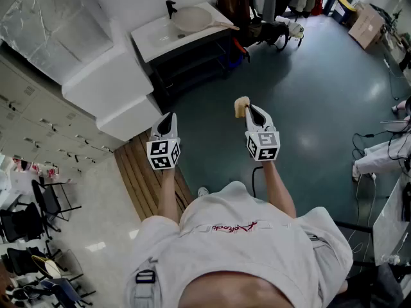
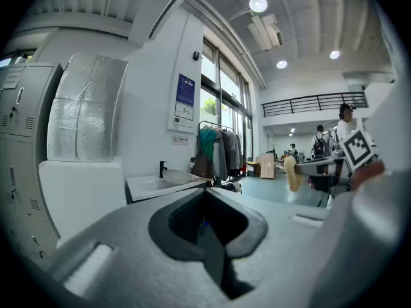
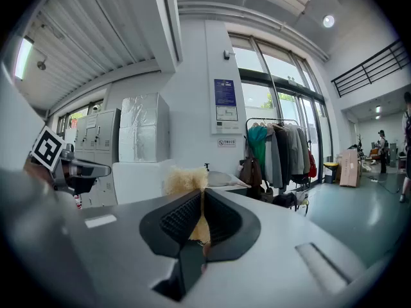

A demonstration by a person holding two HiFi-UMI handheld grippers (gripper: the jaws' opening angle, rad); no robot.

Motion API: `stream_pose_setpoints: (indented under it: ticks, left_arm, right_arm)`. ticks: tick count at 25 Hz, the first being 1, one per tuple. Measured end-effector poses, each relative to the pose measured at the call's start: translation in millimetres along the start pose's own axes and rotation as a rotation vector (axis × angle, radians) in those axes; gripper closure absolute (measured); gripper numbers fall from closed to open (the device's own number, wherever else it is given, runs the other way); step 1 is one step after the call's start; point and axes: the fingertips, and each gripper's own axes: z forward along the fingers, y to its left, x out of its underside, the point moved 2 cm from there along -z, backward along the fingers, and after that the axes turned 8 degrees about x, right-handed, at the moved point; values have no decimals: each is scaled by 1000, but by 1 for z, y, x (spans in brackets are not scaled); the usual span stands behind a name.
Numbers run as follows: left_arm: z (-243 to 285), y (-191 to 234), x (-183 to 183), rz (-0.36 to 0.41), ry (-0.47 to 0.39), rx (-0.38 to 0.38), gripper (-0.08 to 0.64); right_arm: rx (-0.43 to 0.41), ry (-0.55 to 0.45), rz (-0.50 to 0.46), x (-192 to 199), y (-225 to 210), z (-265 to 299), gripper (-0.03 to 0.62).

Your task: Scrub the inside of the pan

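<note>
Right hand-held gripper [image 3: 196, 218] grips sponge [image 3: 185, 179], sticking fwd.

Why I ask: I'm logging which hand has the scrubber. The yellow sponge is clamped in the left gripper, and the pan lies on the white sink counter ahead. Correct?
Not quite. The sponge is clamped in the right gripper, not the left, as the right gripper view shows; the left gripper is shut on nothing. The pan does lie on the white sink counter.
</note>
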Motion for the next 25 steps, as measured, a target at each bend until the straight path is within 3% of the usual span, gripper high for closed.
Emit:
stream_pose_setpoints:
  ticks: [15,25]
  left_arm:
    - [14,-19,-5,5,-4,3,560]
    - [41,-50,-9,8,-14,-25,560]
  right_arm:
    - [-3,-8,16,-2,-22,-1,568]
    - [-56,-9,7,0,-52,6,568]
